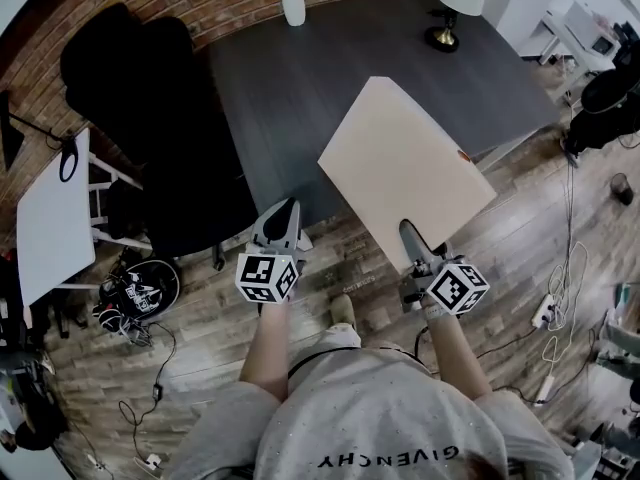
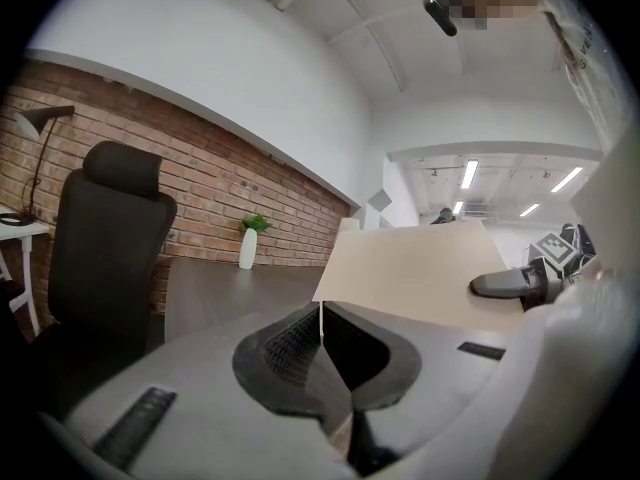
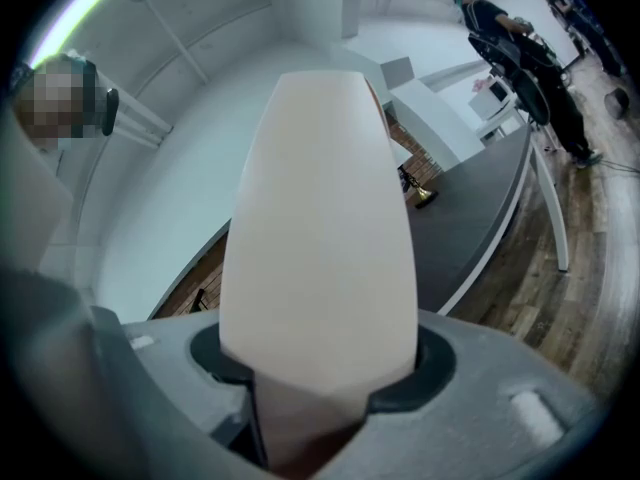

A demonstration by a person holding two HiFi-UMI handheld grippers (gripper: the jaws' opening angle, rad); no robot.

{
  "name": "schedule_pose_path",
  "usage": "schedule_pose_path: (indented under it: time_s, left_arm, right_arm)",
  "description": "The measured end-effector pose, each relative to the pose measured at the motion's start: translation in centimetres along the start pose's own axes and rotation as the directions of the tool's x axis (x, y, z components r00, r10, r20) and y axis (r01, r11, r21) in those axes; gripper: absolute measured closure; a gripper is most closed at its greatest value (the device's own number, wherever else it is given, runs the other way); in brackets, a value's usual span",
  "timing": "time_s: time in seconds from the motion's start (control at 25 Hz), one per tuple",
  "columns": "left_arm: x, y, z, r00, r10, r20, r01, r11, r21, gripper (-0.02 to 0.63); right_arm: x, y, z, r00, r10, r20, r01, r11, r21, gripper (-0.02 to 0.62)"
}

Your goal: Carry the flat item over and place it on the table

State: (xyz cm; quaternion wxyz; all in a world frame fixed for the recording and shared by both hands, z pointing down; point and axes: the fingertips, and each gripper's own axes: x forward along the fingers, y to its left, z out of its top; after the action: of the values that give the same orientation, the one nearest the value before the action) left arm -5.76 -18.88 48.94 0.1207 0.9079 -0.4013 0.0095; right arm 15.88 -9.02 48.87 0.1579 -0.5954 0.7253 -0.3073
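Note:
The flat item is a pale beige board [image 1: 405, 163]. It hangs tilted over the near right corner of the dark grey table [image 1: 300, 78]. My right gripper [image 1: 410, 233] is shut on the board's near edge. In the right gripper view the board [image 3: 320, 228] rises out of the right gripper [image 3: 310, 408] and fills the middle. My left gripper [image 1: 285, 208] is shut with nothing in it, and it hangs at the table's near edge, left of the board. In the left gripper view the left gripper [image 2: 322, 333] points over the table [image 2: 220, 288], with the board [image 2: 430, 278] to its right.
A black office chair [image 1: 150, 98] stands left of the table. A white vase [image 1: 293, 3] and a lamp [image 1: 450, 8] stand at the table's far edge. A white side table [image 1: 55, 218] is at far left. Cables and a power strip [image 1: 545, 313] lie on the wooden floor.

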Motion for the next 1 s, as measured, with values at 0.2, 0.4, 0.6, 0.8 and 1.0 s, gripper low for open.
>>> schedule_pose_path:
  time_s: [0.2,0.4,0.6,0.8,1.0]
  left_arm:
    - [1.2,1.6,0.0,1.000,0.009,0.001,-0.009,1.000,-0.013,0.600]
    - [1.7,1.6,-0.6,1.000,0.020,0.000,-0.020,1.000,-0.022,0.600]
    - [3.2,2.3,-1.1,0.999,0.041,-0.005,-0.041,0.999,-0.021,0.600]
    - [4.8,3.5,-0.2,0.996,0.086,0.001,-0.086,0.996,-0.024,0.600]
    - [7.4,4.0,1.0,0.994,0.112,0.018,-0.111,0.993,-0.031,0.600]
  right_arm:
    - [3.0,0.1,0.3,1.000,0.020,-0.016,-0.020,0.999,0.036,0.319]
    - [4.6,-0.1,0.2,0.998,0.043,-0.055,-0.038,0.995,0.095,0.319]
    - [7.3,-1.3,0.1,0.995,0.066,-0.080,-0.051,0.984,0.171,0.319]
    - [9.9,-1.7,0.2,0.987,0.121,-0.108,-0.090,0.962,0.257,0.319]
    - [12.5,-2.8,0.9,0.978,0.135,-0.158,-0.083,0.951,0.299,0.319]
